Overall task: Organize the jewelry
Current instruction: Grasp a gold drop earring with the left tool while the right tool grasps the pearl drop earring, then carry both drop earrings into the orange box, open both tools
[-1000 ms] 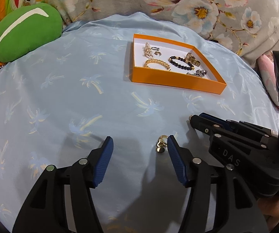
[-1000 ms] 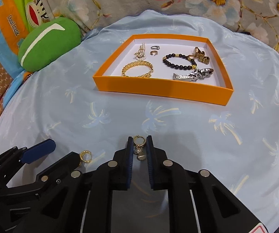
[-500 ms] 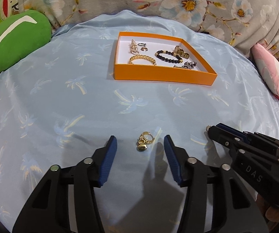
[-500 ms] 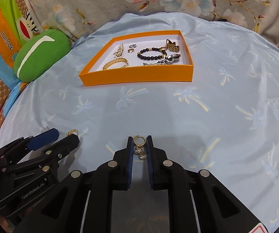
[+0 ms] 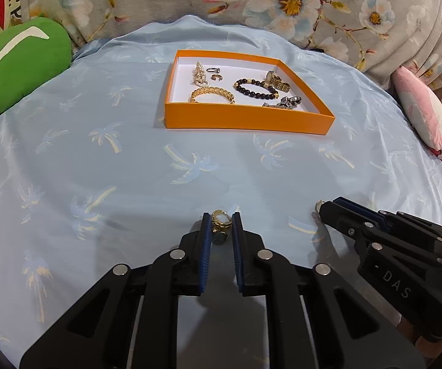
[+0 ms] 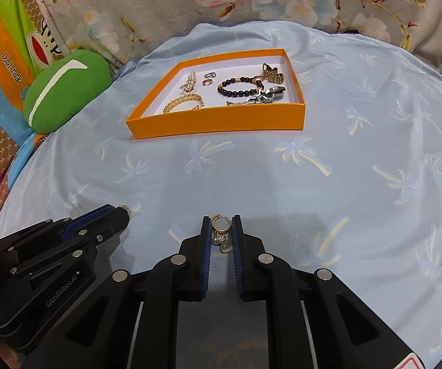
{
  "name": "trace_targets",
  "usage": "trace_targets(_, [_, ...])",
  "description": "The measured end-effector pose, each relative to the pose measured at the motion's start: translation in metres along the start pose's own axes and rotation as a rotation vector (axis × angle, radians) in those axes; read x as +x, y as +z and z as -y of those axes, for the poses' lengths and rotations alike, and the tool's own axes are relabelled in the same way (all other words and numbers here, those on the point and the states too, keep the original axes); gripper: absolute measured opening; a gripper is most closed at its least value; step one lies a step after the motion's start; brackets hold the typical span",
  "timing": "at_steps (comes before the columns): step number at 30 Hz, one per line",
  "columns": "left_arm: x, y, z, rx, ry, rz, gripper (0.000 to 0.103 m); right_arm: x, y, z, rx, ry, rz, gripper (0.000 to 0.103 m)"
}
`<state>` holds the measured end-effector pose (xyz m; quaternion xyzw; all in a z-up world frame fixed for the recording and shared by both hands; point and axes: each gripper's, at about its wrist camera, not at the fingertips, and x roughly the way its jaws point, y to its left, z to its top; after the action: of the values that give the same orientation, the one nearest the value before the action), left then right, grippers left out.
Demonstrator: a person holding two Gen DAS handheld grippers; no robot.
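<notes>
Pinching a gold earring (image 5: 220,225) between its blue pads, the left gripper (image 5: 221,227) hangs low over the palm-print bedsheet (image 5: 128,166). Beside it the right gripper (image 6: 221,230) is closed on a second earring (image 6: 221,233) with dangling charms. Farther back, the orange box (image 6: 221,120) holds bracelets, rings and watches.

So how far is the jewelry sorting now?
Done: the gold bracelet, beaded bracelet and small rings already lie in the orange box. In hand: each gripper, left and right, pinches one gold earring. Left: carrying both earrings to the box.
</notes>
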<state>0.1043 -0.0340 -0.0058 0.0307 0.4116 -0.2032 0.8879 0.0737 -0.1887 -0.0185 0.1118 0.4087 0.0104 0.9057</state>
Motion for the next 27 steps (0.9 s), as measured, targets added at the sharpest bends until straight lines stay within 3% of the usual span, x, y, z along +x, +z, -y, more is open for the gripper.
trace_targets(6, [-0.003,0.004,0.004,-0.005,0.002,0.009,0.006,-0.01,0.004,0.005,0.018,0.016,0.028,0.012])
trace_targets(12, [-0.012,0.028,0.004,-0.008,-0.015,0.055,0.006,-0.02,0.019,0.015,0.038,0.025,0.055,0.012])
trace_targets(19, [-0.006,0.086,0.008,0.009,0.003,0.139,0.006,-0.021,0.07,0.022,0.0,0.006,0.125,0.012])
trace_targets(27, [0.037,0.152,-0.001,-0.046,-0.001,0.155,0.006,0.011,0.133,0.026,0.0,0.016,0.171,0.012])
